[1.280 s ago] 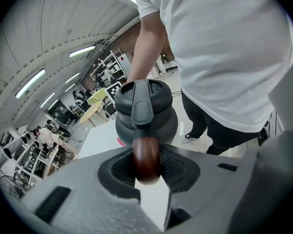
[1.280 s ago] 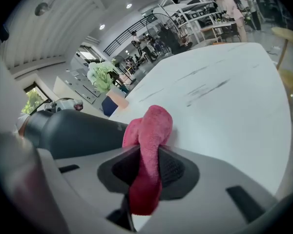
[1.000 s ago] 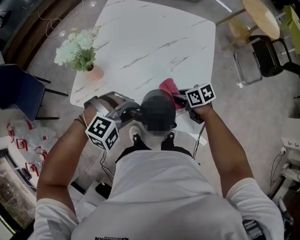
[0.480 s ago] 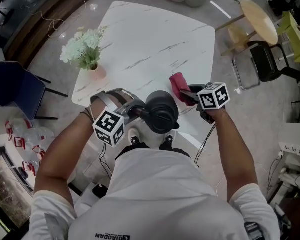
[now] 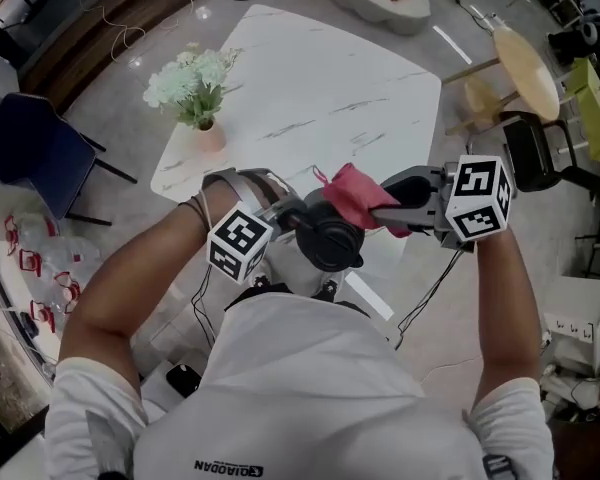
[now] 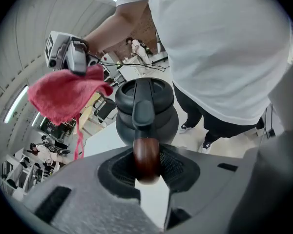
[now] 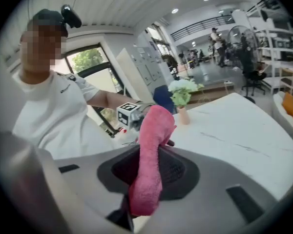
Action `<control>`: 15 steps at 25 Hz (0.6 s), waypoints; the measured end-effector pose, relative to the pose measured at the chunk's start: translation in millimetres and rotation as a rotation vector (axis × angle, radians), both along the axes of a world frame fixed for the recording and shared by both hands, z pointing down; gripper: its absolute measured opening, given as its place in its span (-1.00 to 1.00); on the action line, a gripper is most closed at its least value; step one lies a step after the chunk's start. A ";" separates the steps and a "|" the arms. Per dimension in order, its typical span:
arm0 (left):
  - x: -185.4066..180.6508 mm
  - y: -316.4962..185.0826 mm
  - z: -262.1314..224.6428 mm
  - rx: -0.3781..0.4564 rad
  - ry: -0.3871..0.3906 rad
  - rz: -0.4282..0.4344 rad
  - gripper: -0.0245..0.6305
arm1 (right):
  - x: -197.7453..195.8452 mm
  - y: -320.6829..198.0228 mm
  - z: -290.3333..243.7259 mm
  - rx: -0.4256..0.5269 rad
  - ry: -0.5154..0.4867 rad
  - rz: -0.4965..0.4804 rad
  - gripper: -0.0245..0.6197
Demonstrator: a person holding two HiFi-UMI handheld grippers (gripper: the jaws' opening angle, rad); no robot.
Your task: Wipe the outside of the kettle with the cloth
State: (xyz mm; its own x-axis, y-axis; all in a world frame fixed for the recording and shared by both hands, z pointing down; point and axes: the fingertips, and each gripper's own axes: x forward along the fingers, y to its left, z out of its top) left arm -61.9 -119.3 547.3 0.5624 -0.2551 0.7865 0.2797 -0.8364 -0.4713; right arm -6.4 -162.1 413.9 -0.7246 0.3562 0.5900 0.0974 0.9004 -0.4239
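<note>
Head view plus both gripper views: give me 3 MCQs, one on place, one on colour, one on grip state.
1. The vase of flowers stands
A. on the floor
B. on the white table
C. on a blue chair

2. The cloth in the right gripper is
A. pink-red
B. blue
C. white

3. The left gripper is
A. open and empty
B. shut on the cloth
C. shut on the handle of the kettle

Key:
1 B, the head view shows the vase near the table's left edge.
2 A, the fabric pinched between the jaws shows pink-red in every view.
3 C, the left gripper view shows the jaws closed on the brown end of the handle.
</note>
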 end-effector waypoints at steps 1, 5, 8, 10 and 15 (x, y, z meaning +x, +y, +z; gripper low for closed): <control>0.8 0.1 0.2 0.001 -0.003 0.003 -0.62 | -2.0 15.7 -5.0 -0.031 0.001 -0.074 -0.62; 2.8 0.3 -1.3 0.005 -0.009 0.002 -0.62 | -4.1 52.3 4.2 -0.111 0.066 -0.262 -0.62; 3.8 0.5 0.4 0.026 -0.014 0.007 -0.62 | -11.1 37.1 37.9 -0.020 0.175 -0.271 -0.62; 3.5 -2.2 3.7 0.050 -0.028 0.013 -0.62 | -18.9 21.4 54.9 0.043 0.232 -0.269 -0.62; 4.3 -4.8 2.6 0.055 -0.051 0.010 -0.62 | -35.1 -1.1 86.4 0.154 0.383 -0.363 -0.62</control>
